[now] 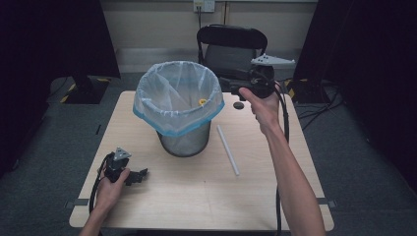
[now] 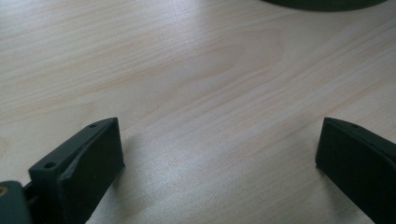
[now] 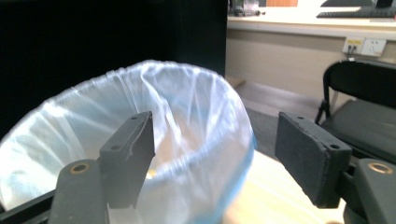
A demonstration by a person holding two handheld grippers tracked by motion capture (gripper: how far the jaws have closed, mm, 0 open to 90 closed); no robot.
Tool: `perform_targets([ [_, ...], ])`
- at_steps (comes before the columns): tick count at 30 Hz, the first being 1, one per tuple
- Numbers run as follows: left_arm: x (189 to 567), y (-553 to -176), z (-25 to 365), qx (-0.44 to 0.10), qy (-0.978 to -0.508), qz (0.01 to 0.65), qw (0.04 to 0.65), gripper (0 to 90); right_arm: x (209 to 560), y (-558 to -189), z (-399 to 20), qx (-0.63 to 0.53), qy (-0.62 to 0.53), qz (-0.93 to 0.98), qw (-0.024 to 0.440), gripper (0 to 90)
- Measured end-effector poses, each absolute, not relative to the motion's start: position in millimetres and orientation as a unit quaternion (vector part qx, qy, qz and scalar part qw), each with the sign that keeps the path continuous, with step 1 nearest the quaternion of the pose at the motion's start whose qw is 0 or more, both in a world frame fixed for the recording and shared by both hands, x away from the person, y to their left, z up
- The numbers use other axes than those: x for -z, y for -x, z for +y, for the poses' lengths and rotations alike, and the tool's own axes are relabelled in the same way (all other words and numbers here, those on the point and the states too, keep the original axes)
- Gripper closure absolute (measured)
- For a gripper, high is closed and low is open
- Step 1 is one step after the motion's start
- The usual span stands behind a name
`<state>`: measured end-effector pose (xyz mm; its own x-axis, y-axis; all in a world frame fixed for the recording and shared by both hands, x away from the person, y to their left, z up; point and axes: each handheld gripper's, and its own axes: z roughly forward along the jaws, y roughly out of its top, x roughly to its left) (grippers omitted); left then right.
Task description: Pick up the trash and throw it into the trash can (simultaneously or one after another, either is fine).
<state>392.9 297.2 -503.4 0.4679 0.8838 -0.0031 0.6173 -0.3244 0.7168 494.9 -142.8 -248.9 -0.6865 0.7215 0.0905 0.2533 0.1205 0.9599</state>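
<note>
- We judge the work to be clearing loose things off the desk (image 1: pixel 196 196) into the lined bin (image 1: pixel 178 105), and we put it part-way done: a small yellow piece (image 1: pixel 201 102) already lies inside the liner, low against the far wall.
- What is left, as we read it: the white stick (image 1: pixel 228 149) lies flat on the desk just right of the bin, apart from both tools, and a small dark disc (image 1: pixel 238 105) sits on the desk near our right hand.
- Our right tool (image 1: pixel 234 84) is held up beside the bin's right rim, pointing left toward the opening; in the right gripper view (image 3: pixel 215 158) its jaws stand wide apart, released, with nothing between them and the liner's rim (image 3: pixel 224 154) straight ahead.
- Our right forearm stretches long across the desk, the wrist bent so the tool lies roughly level.
- Our left tool (image 1: pixel 142 173) rests low at the near left of the desk, aimed right; in the left gripper view (image 2: pixel 219 154) its jaws are spread wide over bare wood, holding nothing.
</note>
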Motion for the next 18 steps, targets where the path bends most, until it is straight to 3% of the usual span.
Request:
perform_targets([
  [18, 503, -393, 297, -0.199, -0.789, 0.476, 0.334, 0.2, 319, -475, -185, -0.531, -0.370, 0.744, 0.168, 28.0],
])
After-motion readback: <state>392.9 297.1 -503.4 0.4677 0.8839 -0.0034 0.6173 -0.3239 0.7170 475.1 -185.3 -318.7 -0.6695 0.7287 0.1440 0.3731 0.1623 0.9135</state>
